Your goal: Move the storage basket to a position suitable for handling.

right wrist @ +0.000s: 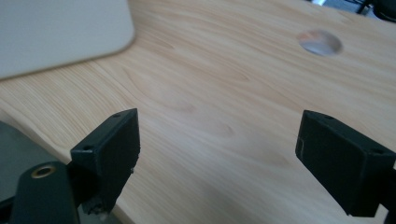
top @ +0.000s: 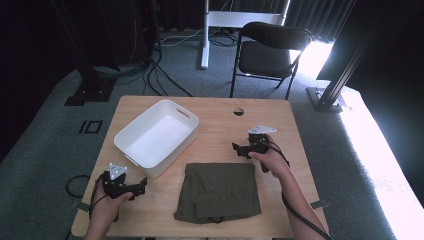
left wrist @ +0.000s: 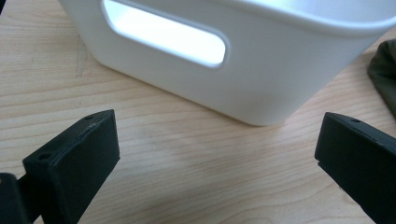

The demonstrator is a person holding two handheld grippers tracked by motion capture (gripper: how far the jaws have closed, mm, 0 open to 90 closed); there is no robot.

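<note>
A folded olive-green cloth (top: 218, 192) lies on the wooden table (top: 210, 110) near its front edge. A white plastic bin (top: 156, 136) with handle slots stands empty at the left-centre. My left gripper (top: 140, 186) rests near the front left corner, open, its jaws wide apart over bare wood and facing the bin's near corner (left wrist: 261, 79); a sliver of the cloth (left wrist: 385, 70) shows at the right edge. My right gripper (top: 239, 148) is held just beyond the cloth's far right corner, open with nothing between its jaws, over bare wood (right wrist: 210, 116).
A round cable hole (top: 238, 111) sits near the table's far edge, also the hole (right wrist: 320, 42) ahead of the right gripper. A black folding chair (top: 267, 52) stands behind the table. Cables run across the carpet at the back left.
</note>
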